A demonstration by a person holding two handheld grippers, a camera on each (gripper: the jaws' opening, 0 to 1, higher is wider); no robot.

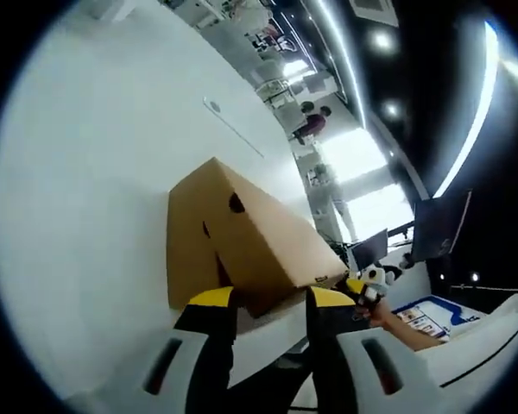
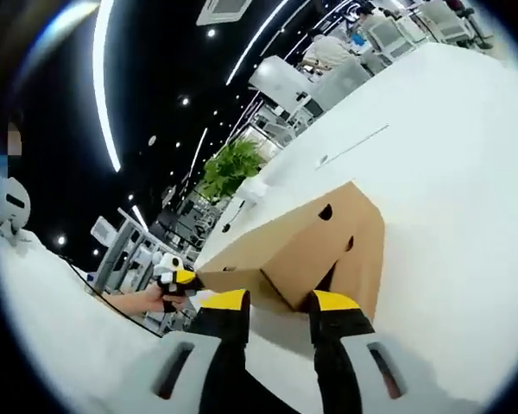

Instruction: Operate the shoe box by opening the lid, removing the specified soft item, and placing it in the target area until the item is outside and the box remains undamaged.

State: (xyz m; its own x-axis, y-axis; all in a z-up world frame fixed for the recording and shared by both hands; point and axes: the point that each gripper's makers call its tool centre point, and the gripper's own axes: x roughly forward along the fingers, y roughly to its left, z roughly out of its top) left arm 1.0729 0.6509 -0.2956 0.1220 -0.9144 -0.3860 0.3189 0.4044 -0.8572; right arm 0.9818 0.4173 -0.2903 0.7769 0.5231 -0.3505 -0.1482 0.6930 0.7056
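A brown cardboard shoe box [image 1: 242, 233] lies on the white table [image 1: 95, 198], two round holes showing in one end face. My left gripper [image 1: 272, 297] is open, its yellow-tipped jaws standing either side of the box's near edge. A dark gap shows under the lid there. The right gripper [image 1: 367, 287], held by a hand, sits at the box's right corner. In the right gripper view the same box [image 2: 319, 241] is in front of my open right gripper [image 2: 281, 300], whose jaws straddle its near edge. The left gripper [image 2: 177, 280] touches the lid's left corner. The box's inside is hidden.
The table [image 2: 466, 172] stretches wide around the box, with a thin line marked on it [image 1: 233, 125]. Beyond it stand a green plant [image 2: 229, 168], chairs [image 2: 328, 78] and monitors [image 1: 436, 228]. People [image 1: 315, 125] are far off in the room.
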